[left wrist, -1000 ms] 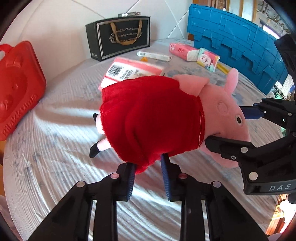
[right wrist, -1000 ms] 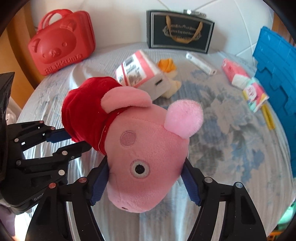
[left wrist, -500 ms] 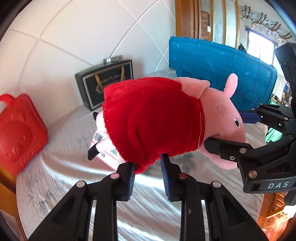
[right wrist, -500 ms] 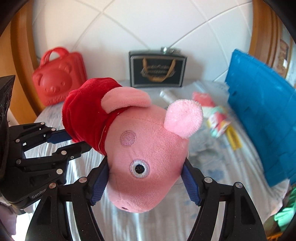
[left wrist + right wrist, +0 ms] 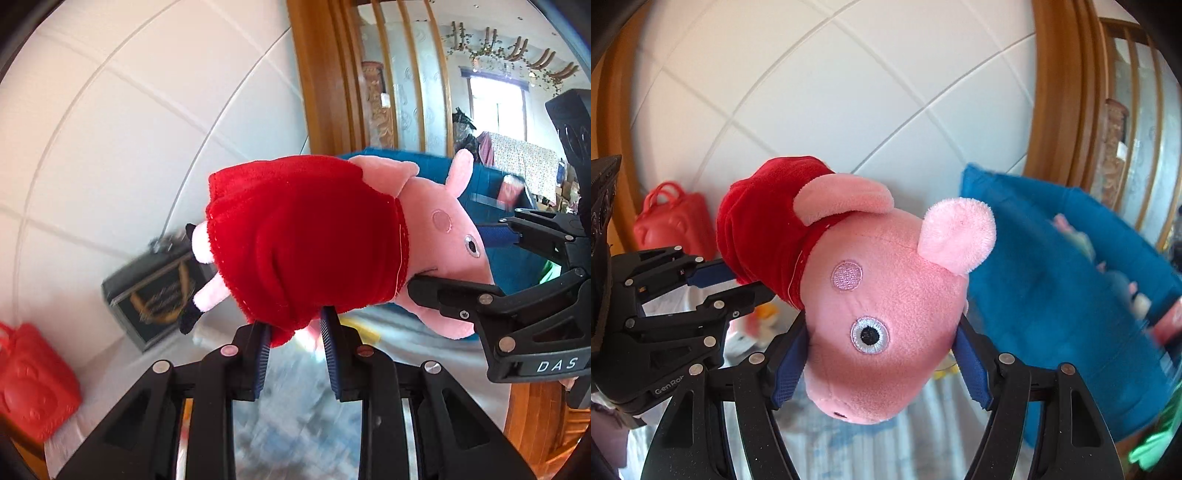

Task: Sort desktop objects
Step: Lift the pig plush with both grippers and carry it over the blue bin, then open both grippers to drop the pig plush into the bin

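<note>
White tiled wall behind, left claw [image 5: 295, 325] pinching pig plush [image 5: 332, 243] dress hem, right claw [image 5: 882, 354] clamping its head.

The plush pig [image 5: 882, 314] hangs well above the surface [image 5: 295, 398] — open air beneath it. Ahead to the right stands the blue bin [image 5: 1052, 288] (toys inside); the white wall [image 5: 849, 92] closes the back.

You see a fuzzy cloth pig plush [image 5: 886, 314] in a velvety red dress [image 5: 303, 240], matt black plastic grippers beside it, glossy red plastic case [image 5: 33, 387] behind.
</note>
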